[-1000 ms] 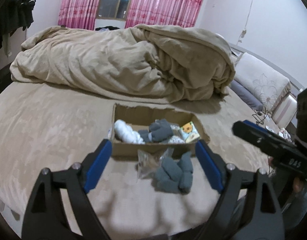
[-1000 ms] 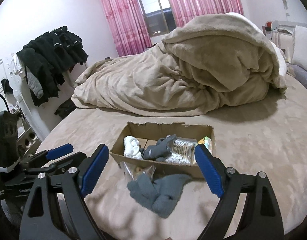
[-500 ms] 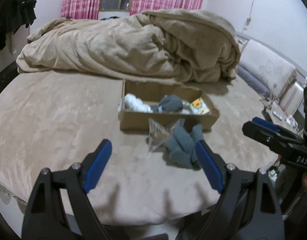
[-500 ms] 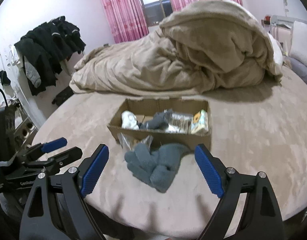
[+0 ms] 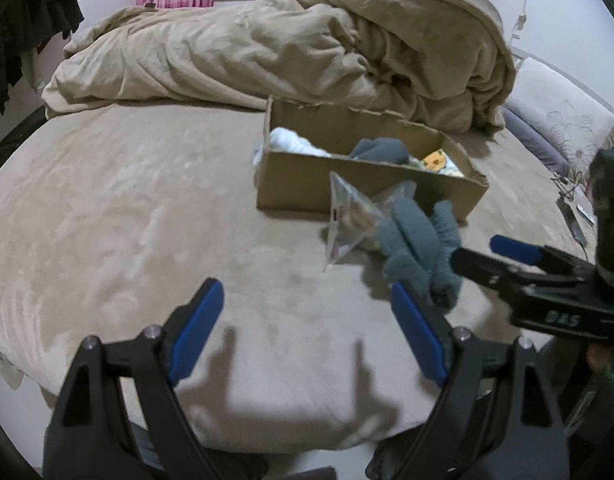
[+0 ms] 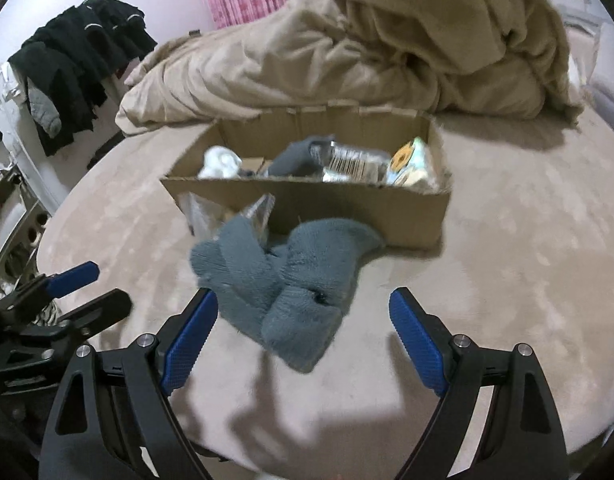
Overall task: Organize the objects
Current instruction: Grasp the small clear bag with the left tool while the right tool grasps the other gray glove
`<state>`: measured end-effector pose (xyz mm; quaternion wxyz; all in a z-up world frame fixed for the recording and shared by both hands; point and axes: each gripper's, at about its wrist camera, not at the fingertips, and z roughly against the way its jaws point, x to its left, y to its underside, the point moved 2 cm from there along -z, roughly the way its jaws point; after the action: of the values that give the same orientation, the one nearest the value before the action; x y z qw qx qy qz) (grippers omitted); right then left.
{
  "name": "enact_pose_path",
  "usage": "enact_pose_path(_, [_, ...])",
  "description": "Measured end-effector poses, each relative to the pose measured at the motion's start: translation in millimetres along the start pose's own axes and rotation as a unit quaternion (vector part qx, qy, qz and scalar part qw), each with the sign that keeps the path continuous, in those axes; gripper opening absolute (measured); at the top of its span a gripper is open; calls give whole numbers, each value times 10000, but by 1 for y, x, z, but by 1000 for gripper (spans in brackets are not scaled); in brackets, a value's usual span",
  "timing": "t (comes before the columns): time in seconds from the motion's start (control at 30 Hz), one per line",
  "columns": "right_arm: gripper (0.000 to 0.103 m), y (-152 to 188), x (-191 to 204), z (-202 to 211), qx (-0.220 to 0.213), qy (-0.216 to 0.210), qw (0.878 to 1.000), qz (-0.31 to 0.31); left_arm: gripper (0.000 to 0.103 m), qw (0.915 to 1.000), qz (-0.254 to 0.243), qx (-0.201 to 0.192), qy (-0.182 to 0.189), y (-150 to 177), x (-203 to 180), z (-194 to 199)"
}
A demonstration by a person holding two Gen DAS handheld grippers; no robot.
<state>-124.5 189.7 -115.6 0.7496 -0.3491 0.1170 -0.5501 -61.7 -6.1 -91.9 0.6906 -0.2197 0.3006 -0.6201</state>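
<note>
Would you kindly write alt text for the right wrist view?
The open right gripper hovers over grey-blue fuzzy socks lying on a tan bed before a cardboard box of small items. A clear plastic bag lies beside the socks; the left gripper is at the left edge.

the cardboard box point(image 5: 307, 184) near wall hides its contents' lower parts; the grey socks point(image 6: 283, 280) half cover a blurred clear bag point(image 6: 255, 216).

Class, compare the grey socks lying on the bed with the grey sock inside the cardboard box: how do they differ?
The bed socks lie outside the box, in front of it; the boxed sock sits inside. The bed socks look lighter, blue-grey; the boxed sock darker. Both are fuzzy grey fabric.
</note>
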Motion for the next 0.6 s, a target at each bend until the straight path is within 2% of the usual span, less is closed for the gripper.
enact_pose_path(0.1, [87, 2, -2, -18, 142, -32, 9999, -37, 87, 9999, 2, 87, -52, 3, 3, -12])
enact_pose_path(0.23, [70, 2, -4, -31, 199, -71, 9998, -46, 87, 9998, 90, 152, -28, 6, 5, -27])
enact_pose_path(0.3, [48, 3, -5, -36, 246, -226, 9994, -91, 87, 9998, 88, 168, -19, 5, 5, -33])
enact_pose_path(0.47, [45, 3, -12, -30, 199, -369, 9990, -151, 87, 9998, 24, 213, 41, 0, -2, -45])
enact_pose_path(0.6, [45, 7, -27, -17, 126, -199, 9994, -236, 87, 9997, -87, 202, 91, -6, -14, -53])
